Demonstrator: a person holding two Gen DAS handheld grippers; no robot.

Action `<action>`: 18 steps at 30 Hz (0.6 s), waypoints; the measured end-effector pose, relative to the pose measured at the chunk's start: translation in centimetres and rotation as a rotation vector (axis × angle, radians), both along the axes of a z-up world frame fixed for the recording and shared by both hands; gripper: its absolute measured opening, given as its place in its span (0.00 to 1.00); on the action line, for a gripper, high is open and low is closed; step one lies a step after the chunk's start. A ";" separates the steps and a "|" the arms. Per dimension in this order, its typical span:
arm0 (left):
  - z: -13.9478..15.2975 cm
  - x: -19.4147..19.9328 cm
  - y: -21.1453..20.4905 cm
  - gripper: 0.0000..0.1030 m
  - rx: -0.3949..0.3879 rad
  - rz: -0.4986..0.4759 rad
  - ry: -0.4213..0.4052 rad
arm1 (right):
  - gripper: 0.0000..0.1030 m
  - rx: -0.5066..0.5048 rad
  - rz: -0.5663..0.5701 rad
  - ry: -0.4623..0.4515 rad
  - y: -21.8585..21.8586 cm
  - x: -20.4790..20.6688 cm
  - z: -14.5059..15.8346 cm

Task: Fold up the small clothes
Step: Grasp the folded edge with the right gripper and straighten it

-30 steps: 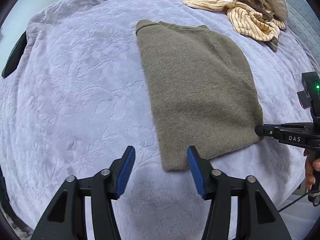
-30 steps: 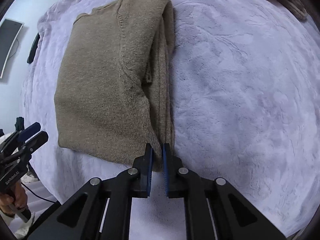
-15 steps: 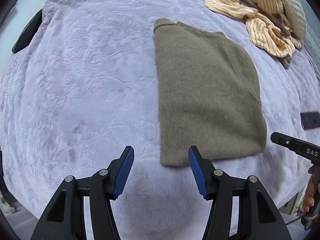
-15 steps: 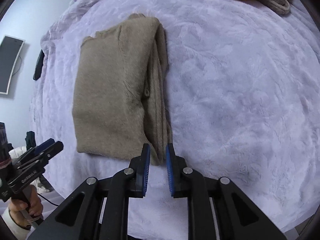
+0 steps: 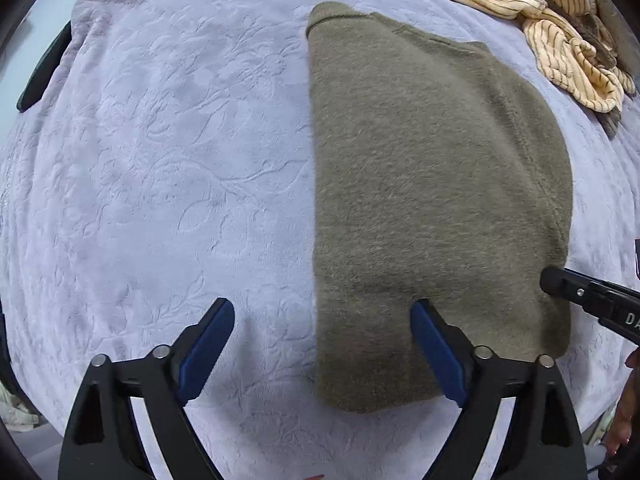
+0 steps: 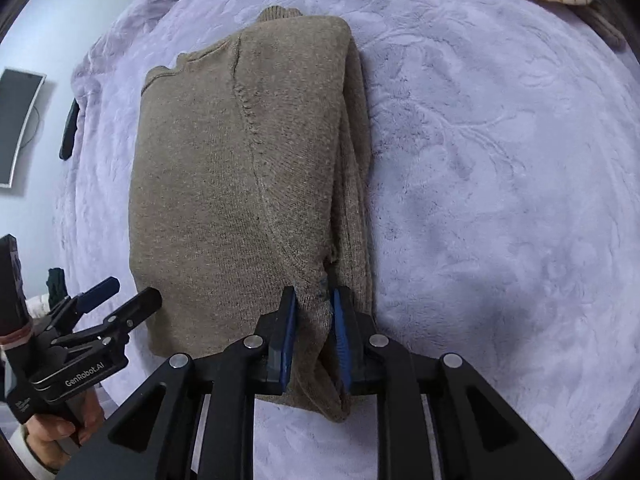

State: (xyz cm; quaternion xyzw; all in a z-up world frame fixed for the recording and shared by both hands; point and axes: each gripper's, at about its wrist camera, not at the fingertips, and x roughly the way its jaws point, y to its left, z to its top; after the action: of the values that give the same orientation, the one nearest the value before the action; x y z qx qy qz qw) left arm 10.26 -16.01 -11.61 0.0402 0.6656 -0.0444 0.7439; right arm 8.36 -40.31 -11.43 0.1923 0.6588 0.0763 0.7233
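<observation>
While straddling near-left corner of olive sweater (image 5: 432,180), L tool (image 5: 320,306) spread wide, jaws just been opening, nothing clamped: L pad over bare lilac blanket (image 5: 160,160), R pad over knit, sweater's L edge betw. them. R tool (image 6: 313,294) at near-right corner, parted only narrowly, jaws just been opening too, stacked folded edges betw. pads but no firm squeeze evident. Sweater flat on blanket, already folded to a long rectangle, tucked layers along R side, collar end far; striped cream clothes (image 5: 560,52) well apart at far right. Prob. next step: pinch both near corners, carry toward collar. Risks, judged only: (1) catching top layer only on R side w/ such a narrow gap → tucked layers dropping out, fold undone on lift. (2) grabbing plush blanket along w/ knit on L side, given one pad off the garment → blanket dragged up, sweater shifted or skewed. (3) uneven grip depth L vs R → crooked crease, near edge landing misaligned w/ collar end. (4) thick fuzzy knit, prob. springy → slipping from pads mid-carry if pinched too close to the edge. (5) lifting too fast → lower half sliding on soft pile, rectangle losing shape. Worth checking before closing: both pads fully over fabric, all layers incl.
</observation>
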 end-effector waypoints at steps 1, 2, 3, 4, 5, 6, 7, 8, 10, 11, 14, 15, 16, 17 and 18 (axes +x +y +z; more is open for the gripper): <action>-0.2 0.0 0.2 0.88 -0.010 0.009 0.010 | 0.20 0.009 0.002 0.002 -0.1 -0.2 0.1; -0.4 -0.1 0.3 0.88 -0.017 0.017 0.017 | 0.21 0.009 0.010 0.005 0.0 -0.3 0.1; -0.5 -0.1 0.4 0.88 -0.023 0.024 0.018 | 0.22 0.007 0.020 0.007 0.0 -0.4 0.1; -0.6 -0.1 0.4 0.88 -0.026 0.026 0.017 | 0.22 0.002 0.031 0.009 0.1 -0.5 0.2; -0.6 -0.1 0.3 0.88 -0.025 0.025 0.017 | 0.22 0.000 0.035 0.009 0.2 -0.4 0.2; -0.7 -0.2 0.4 0.88 -0.024 0.022 0.015 | 0.23 -0.001 0.035 0.009 0.2 -0.5 0.3; -0.7 -0.2 0.4 0.88 -0.024 0.020 0.015 | 0.23 0.001 0.033 0.011 0.2 -0.5 0.3; -0.7 -0.1 0.3 0.88 -0.025 0.018 0.016 | 0.24 0.003 0.030 0.012 0.1 -0.5 0.3; -0.8 -0.1 0.3 0.88 -0.027 0.017 0.019 | 0.25 0.006 0.035 0.015 0.2 -0.3 0.3; -0.8 0.0 0.3 0.88 -0.029 0.017 0.021 | 0.25 0.005 0.039 0.016 0.3 -0.2 0.3; -0.9 0.0 0.4 0.88 -0.037 0.015 0.026 | 0.27 0.005 0.055 0.020 0.2 0.0 0.6; -1.0 0.0 0.4 0.88 -0.041 0.016 0.029 | 0.33 0.003 0.059 0.019 0.2 0.1 0.7; -1.0 0.1 0.5 0.88 -0.045 0.016 0.031 | 0.37 -0.007 0.065 0.021 0.1 0.2 0.8; -1.1 0.2 0.5 0.88 -0.048 0.018 0.034 | 0.44 -0.017 0.070 0.021 -0.1 0.2 0.9; -1.2 0.2 0.6 0.88 -0.053 0.019 0.037 | 0.46 -0.028 0.076 0.022 -0.3 0.2 0.9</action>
State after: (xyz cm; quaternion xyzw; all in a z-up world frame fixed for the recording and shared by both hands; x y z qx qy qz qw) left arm 10.47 -15.43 -12.79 0.0133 0.6783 -0.0559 0.7326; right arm 8.61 -40.56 -10.52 0.1578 0.6744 0.0923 0.7154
